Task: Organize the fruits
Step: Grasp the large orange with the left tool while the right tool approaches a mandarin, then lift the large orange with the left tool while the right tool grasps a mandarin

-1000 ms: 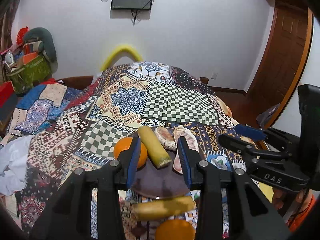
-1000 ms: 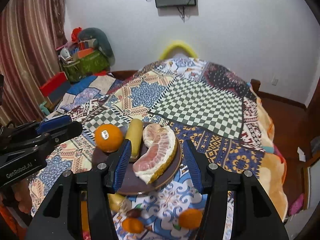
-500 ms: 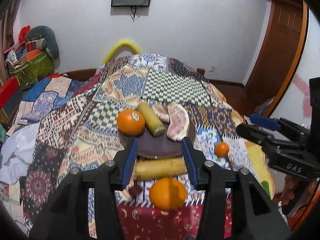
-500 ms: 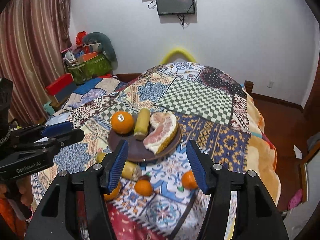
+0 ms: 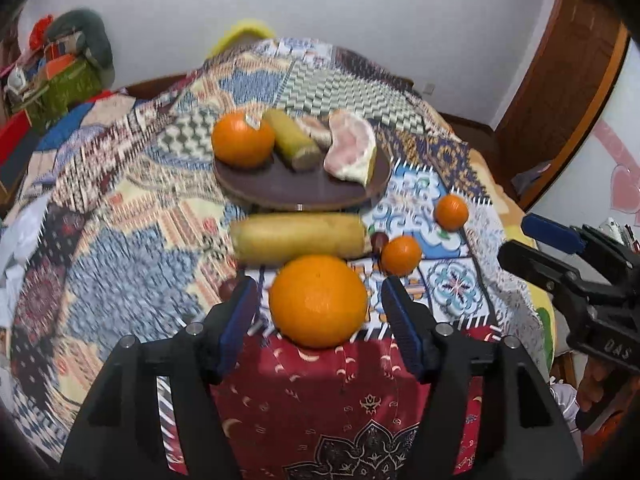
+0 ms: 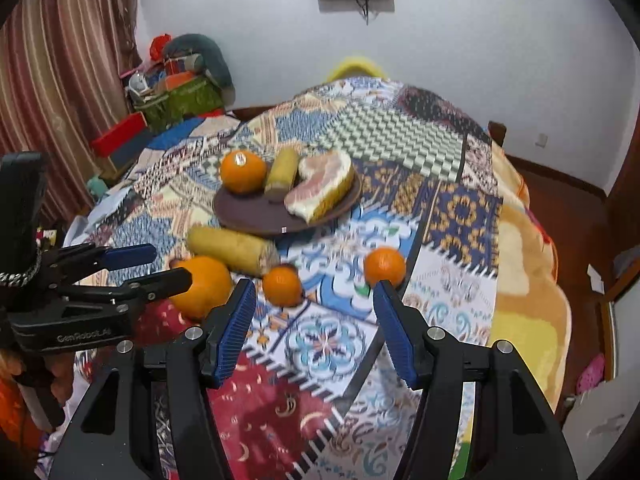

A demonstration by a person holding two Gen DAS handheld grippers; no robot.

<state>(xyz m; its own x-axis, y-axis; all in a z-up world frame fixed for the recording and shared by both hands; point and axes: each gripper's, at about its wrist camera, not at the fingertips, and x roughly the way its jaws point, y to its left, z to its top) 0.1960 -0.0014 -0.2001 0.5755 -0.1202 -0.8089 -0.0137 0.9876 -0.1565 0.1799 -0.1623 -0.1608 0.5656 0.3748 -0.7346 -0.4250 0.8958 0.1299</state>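
A brown plate (image 5: 280, 190) (image 6: 240, 216) on the patterned cloth holds an orange (image 5: 242, 140) (image 6: 243, 172), a yellow-green banana piece (image 5: 292, 140) (image 6: 282, 172) and a pomelo wedge (image 5: 352, 152) (image 6: 320, 188). In front of the plate lie a second banana piece (image 5: 298, 238) (image 6: 232, 250), a large orange (image 5: 318, 300) (image 6: 204, 286) and two small oranges (image 5: 401, 255) (image 6: 282, 285), (image 5: 451, 212) (image 6: 384, 266). My left gripper (image 5: 318, 306) (image 6: 148, 268) is open around the large orange, not touching it. My right gripper (image 6: 314, 312) (image 5: 536, 246) is open and empty near the small oranges.
The patchwork cloth (image 5: 120, 208) (image 6: 460, 208) covers a raised surface that drops off at the near edge, where a red cloth (image 5: 320, 392) hangs. Boxes and bags (image 6: 176, 92) stand far left. A wooden door (image 5: 560, 80) is at right.
Both grippers have pulled back from the plate toward the near edge. The left gripper now frames the large orange instead of the plate; the loose fruit has come into both views.
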